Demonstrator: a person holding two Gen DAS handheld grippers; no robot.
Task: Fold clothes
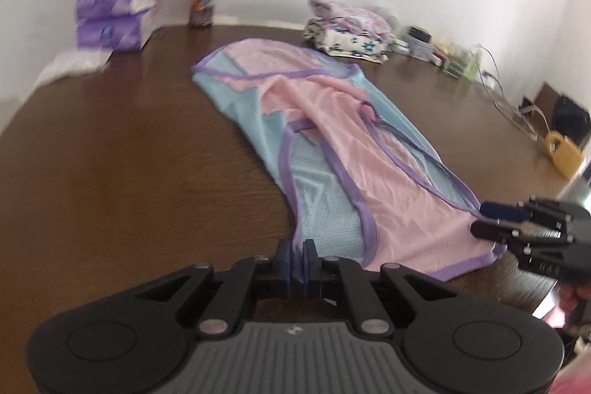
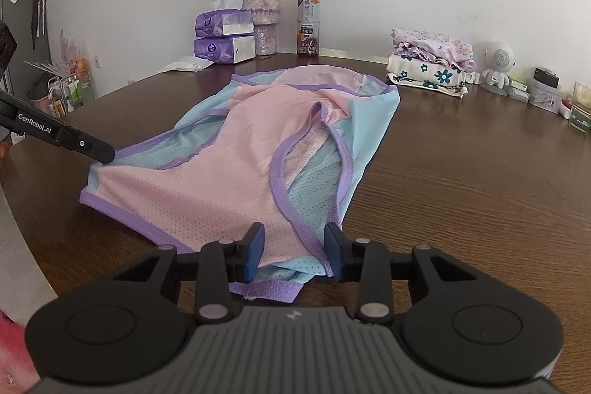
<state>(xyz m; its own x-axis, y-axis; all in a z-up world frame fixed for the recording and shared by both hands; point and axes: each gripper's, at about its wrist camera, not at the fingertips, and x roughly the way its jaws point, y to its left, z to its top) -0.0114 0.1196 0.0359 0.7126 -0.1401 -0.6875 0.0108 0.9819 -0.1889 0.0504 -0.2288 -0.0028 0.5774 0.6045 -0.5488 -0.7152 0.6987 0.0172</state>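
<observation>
Pink/blue mesh top [image 2: 229,165] w/ purple trim lies flat on the brown desk [image 2: 461,180], running away from both grippers toward the wall.

L gripper [image 1: 295,264]: fingers nearly pressed together, pinching the top's near purple hem corner; a sliver of cloth shows between the pads. Rest of the top stretches ahead and to the right of those fingers. In the right wrist view the L gripper's tip [image 2: 99,152] touches the left hem corner.

R gripper [image 2: 294,252]: fingers spread, straddling the near hem edge, pink and blue cloth lying between them, not clamped. Purple hem fold sits just under and behind the fingers. From the left wrist view the R gripper [image 1: 484,222] is at the top's far-right hem corner, tips touching cloth.

Well ahead of the fingers, by the wall: tissue packs [image 2: 223,37] stacked two high, vase [image 2: 260,17] w/ roses, bottle [image 2: 308,21]. Ahead-right: folded clothes pile [image 2: 430,65], apart from the top; small white figure [image 2: 496,65] just beyond it, glass [image 2: 581,108] far right.
</observation>
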